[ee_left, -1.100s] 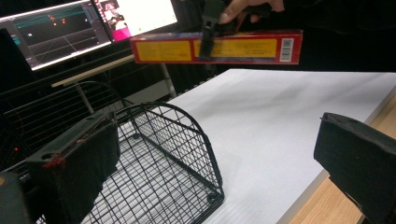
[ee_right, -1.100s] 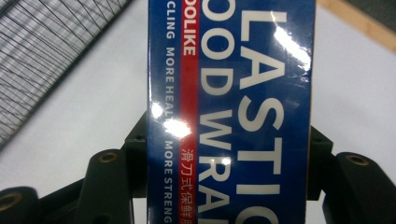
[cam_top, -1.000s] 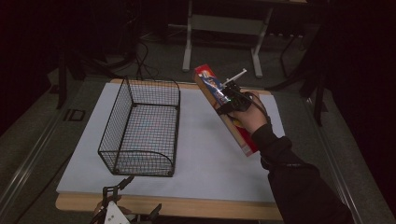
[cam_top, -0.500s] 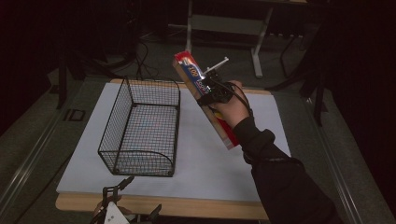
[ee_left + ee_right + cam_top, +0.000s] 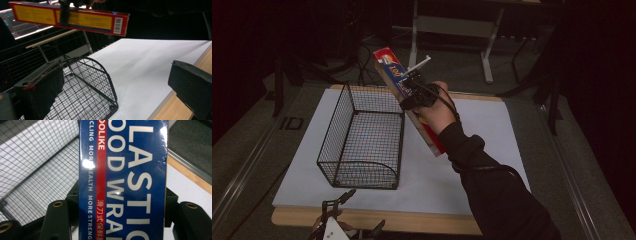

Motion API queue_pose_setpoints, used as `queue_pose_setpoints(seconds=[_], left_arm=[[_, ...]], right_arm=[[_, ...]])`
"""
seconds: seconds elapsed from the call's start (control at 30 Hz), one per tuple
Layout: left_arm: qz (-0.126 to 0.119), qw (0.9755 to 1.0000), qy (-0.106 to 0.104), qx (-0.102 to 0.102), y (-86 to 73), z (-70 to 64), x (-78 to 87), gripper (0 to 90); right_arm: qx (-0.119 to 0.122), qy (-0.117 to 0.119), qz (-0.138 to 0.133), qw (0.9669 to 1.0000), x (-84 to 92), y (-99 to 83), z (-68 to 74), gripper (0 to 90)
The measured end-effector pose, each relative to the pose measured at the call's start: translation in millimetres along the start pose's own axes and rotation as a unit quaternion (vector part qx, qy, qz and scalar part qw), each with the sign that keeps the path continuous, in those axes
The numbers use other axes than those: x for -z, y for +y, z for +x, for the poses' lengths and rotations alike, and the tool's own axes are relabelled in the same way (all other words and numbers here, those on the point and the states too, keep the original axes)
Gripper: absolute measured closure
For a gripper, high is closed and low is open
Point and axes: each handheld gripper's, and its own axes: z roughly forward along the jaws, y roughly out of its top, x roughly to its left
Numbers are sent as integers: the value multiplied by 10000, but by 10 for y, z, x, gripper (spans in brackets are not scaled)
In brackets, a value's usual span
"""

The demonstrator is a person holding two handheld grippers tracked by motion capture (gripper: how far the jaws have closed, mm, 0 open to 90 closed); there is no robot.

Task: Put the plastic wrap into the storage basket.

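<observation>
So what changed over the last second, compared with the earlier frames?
The right gripper, shut on the long plastic wrap box, carried it up and left, from over the white mat toward the wire basket; the box's top end now sits near the basket's far right corner. The grip is the same. The basket, the mat and the left gripper at the near edge stayed put.

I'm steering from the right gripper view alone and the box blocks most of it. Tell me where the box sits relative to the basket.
Observer: In the high view the plastic wrap box is held up in the air by the right gripper, beside the wire basket's right wall.
Operator: Give me its tilt.
Observer: It slants, its far end higher and leaning toward the basket.
Operator: Report the left gripper.
Observer: The left gripper is open at the table's near edge, nothing between its jaws.
</observation>
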Motion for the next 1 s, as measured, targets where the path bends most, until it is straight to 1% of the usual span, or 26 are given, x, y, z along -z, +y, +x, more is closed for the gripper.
queue_pose_setpoints(seconds=[0.1, 0.17, 0.2, 0.23, 0.3, 0.33, 0.4, 0.5, 0.57, 0.67, 0.73, 0.77, 0.83, 0.87, 0.93, 0.97, 1.0], left_arm=[[-8, 10000, -8, 0, 2, -2, 4, 9], [-14, 10000, -9, -2, 3, -3, 6, 10], [-24, 10000, -14, 2, 3, -3, 9, 10], [-26, 10000, -18, 3, 3, 0, 12, 10], [-33, 10000, -30, 8, 3, 2, 15, 9], [-33, 10000, -30, 8, 3, 2, 15, 9], [-41, 10000, -39, 5, 4, 1, 19, 10], [-54, 10000, -40, 12, 5, 2, 22, 9], [-70, 10000, -44, 12, 6, 1, 25, 10], [-77, 10000, -52, -8, 7, 4, 31, 10], [-78, 9999, -62, 0, 7, 3, 33, 10], [-80, 9999, -67, -2, 7, 2, 34, 9], [-74, 9999, -69, -11, 8, 2, 36, 9], [-72, 9999, -68, -16, 8, 1, 37, 10], [-73, 9999, -69, -27, 8, 2, 38, 10], [-63, 10000, -73, -19, 7, 0, 35, 10], [-62, 9999, -76, -22, 6, 0, 33, 10]], right_arm=[[93, 32, -39, 9999, -20, 65, 127, 401], [78, 79, -96, 9999, -29, 106, 210, 402], [78, 79, -96, 9999, -29, 106, 210, 402], [55, 167, -164, 9997, -37, 151, 290, 402], [40, 216, -216, 9995, -46, 187, 350, 402], [40, 216, -216, 9995, -46, 187, 350, 402], [25, 311, -311, 9990, -63, 247, 452, 401], [1, 421, -369, 9984, -102, 312, 561, 401], [-25, 459, -396, 9982, -129, 342, 618, 401], [-2, 441, -428, 9981, -189, 377, 721, 401], [-47, 480, -467, 9977, -226, 392, 773, 401], [-109, 515, -501, 9974, -245, 398, 795, 401], [-219, 682, -518, 9961, -292, 409, 825, 401], [-239, 713, -523, 9958, -319, 408, 844, 401], [-231, 691, -520, 9960, -347, 405, 871, 401], [-227, 607, -582, 9962, -400, 392, 929, 401], [-267, 623, -635, 9957, -425, 382, 950, 401]])
